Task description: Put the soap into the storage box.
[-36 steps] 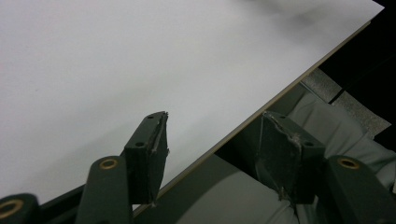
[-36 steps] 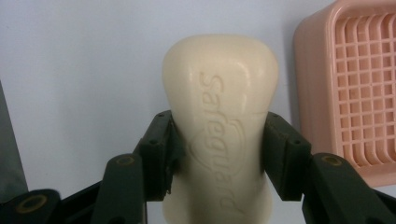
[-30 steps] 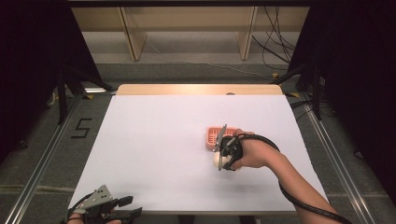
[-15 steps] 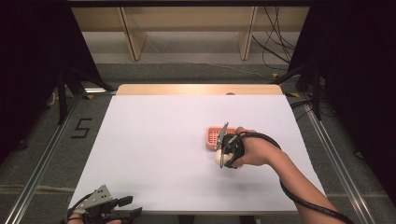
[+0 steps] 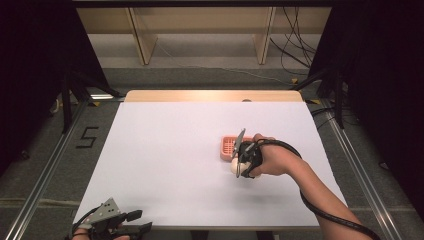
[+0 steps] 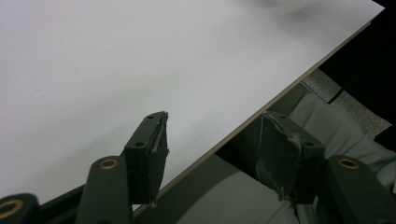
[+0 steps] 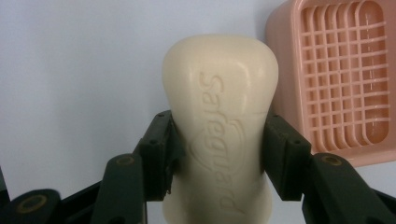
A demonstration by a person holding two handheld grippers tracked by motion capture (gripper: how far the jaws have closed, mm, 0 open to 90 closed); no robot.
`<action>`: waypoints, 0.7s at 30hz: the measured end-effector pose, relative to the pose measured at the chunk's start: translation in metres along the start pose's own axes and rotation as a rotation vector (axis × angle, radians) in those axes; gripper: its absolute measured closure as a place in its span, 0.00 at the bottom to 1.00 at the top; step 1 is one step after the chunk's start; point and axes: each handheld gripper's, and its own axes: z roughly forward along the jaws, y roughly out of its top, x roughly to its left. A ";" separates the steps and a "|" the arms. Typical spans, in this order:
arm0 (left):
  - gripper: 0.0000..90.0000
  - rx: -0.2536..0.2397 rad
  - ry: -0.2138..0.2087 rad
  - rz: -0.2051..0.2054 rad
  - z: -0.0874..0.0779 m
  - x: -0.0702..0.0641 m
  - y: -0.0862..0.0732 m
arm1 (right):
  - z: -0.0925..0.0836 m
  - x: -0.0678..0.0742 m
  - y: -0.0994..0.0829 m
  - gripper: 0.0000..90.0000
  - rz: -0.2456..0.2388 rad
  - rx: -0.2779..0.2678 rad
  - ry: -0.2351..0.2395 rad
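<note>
Left gripper (image 5: 127, 222) parked at near table edge, jaws apart, gripping nothing; half over the white table (image 6: 140, 56), half off it. Right gripper (image 7: 219, 149) clamped on cream soap bar (image 7: 219, 135) across its narrow waist, embossed face up. In the high view, soap bar (image 5: 234, 166) at right gripper (image 5: 241, 161), right of table centre, just beside pink soap dish (image 5: 230, 146). Can't tell if bar is lifted or resting on table. Dish beyond, slotted tray empty.

Risks: smooth curved bar, small pad contact, likely to squirt out if squeezed harder or tilted. Dish looks light; clipping the rim probably shoves it away.
</note>
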 end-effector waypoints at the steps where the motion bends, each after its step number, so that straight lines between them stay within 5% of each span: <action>1: 0.46 0.000 -0.001 0.000 0.000 0.000 0.000 | 0.000 0.000 0.000 0.56 0.007 0.000 0.005; 9: 0.46 0.001 0.000 0.002 0.000 0.000 0.000 | 0.000 -0.005 0.000 0.56 -0.014 -0.022 -0.018; 10: 0.46 0.000 0.000 0.001 0.000 0.000 0.000 | -0.001 -0.003 0.001 0.56 0.018 -0.008 -0.023; 19: 0.46 0.000 0.000 0.001 0.000 0.000 0.000 | 0.000 -0.007 -0.002 0.56 0.012 -0.018 -0.057; 21: 0.46 0.000 0.000 0.002 0.000 0.000 0.000 | 0.000 -0.006 -0.002 0.56 0.047 -0.012 -0.057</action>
